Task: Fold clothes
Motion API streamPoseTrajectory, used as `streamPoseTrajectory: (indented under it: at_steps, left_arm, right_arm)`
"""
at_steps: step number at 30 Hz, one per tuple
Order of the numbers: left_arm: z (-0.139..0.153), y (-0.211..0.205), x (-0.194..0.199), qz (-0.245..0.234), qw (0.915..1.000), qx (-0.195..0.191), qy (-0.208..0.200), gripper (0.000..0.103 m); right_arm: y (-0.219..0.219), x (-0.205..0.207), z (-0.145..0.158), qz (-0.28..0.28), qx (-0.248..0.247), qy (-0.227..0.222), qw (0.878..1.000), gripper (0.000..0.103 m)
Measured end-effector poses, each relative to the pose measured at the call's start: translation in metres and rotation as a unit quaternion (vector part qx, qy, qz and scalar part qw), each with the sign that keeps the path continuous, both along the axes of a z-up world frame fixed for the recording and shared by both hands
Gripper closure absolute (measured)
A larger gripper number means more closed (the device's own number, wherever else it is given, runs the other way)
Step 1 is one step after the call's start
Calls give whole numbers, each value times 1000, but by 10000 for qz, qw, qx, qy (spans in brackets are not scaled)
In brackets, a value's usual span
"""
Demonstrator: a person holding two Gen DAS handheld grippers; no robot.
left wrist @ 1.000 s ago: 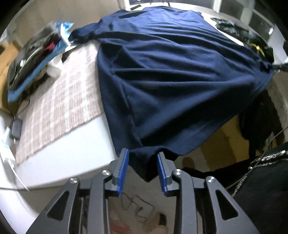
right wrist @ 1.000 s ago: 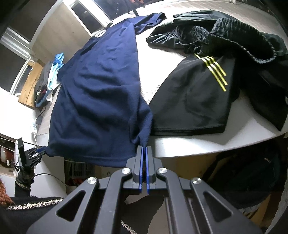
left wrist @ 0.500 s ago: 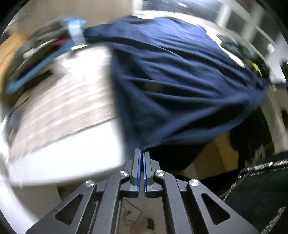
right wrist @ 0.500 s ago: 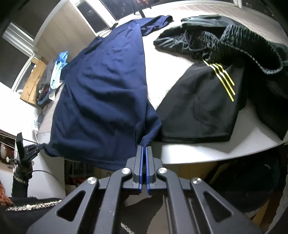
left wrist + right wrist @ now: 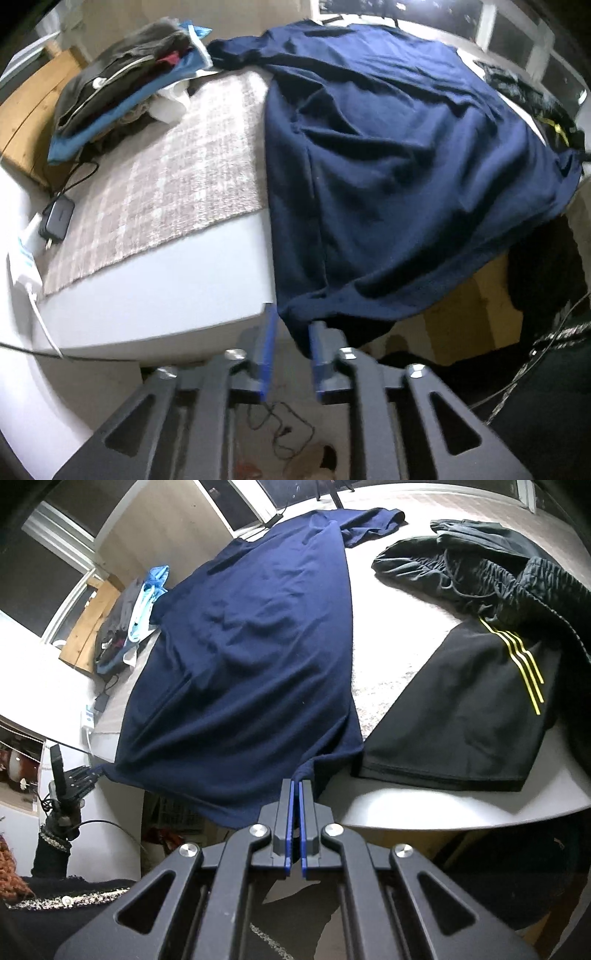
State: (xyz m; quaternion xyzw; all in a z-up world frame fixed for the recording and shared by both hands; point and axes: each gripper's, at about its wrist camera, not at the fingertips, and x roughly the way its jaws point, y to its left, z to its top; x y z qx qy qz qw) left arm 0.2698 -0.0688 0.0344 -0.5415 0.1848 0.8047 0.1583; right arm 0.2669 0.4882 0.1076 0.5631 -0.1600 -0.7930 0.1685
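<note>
- Left gripper (image 5: pixel 291 334): jaws parted, the hem corner of the navy T-shirt (image 5: pixel 388 155) hanging loose between the blue pads (image 5: pixel 266 347); released.
- Right gripper (image 5: pixel 296 801): pads pressed together, clenched on the shirt's other hem corner.
- The shirt lies spread flat on the table (image 5: pixel 424 805), hem drooping over the near edge; black shorts (image 5: pixel 461 716) with yellow stripes lie just beside it; a clothes pile (image 5: pixel 122 85) sits farther off.
</note>
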Motion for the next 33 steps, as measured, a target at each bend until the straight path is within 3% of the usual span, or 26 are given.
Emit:
streamPoseTrajectory:
  at_steps: [4, 5, 6, 10, 13, 15, 21, 23, 26, 29, 33]
  left_arm:
    - [-9, 12, 6, -472, 9984, -316, -18, 75]
    - [-10, 16, 7, -604, 9978, -278, -45, 77]
    - [-10, 18, 6, -677, 9974, -205, -101, 98]
    - [0, 18, -9, -734, 9961, 228, -435, 102]
    - [30, -4, -38, -203, 9957, 844, -332, 102]
    - [43, -18, -57, 134, 9944, 1015, -251, 102]
    - [38, -32, -103, 563, 9933, 900, -459, 102]
    - [30, -31, -110, 581, 9929, 845, -597, 102]
    - [19, -27, -108, 513, 9934, 727, -719, 102]
    - [12, -28, -107, 486, 9929, 673, -853, 102]
    - [9, -26, -106, 420, 9929, 620, -928, 102]
  right_arm:
    - [3, 1, -3, -110, -82, -88, 9999, 100]
    - [2, 1, -2, -118, -100, -85, 9998, 100]
    - [2, 0, -1, -112, -107, -68, 9999, 100]
    - [-5, -11, 8, -6, -33, 105, 9999, 100]
    - [-8, -30, 17, 68, 78, 273, 9996, 100]
    - [-11, -54, 17, 90, 186, 347, 9992, 100]
    - [-11, -110, -11, -54, 238, -38, 9997, 98]
    - [-7, -105, -11, -144, 151, -19, 9998, 94]
    - [3, -84, -1, -246, 13, 153, 9996, 73]
    - [8, -74, 6, -330, -149, 361, 9987, 73]
    - [-11, -81, 3, -44, 296, 485, 9984, 73]
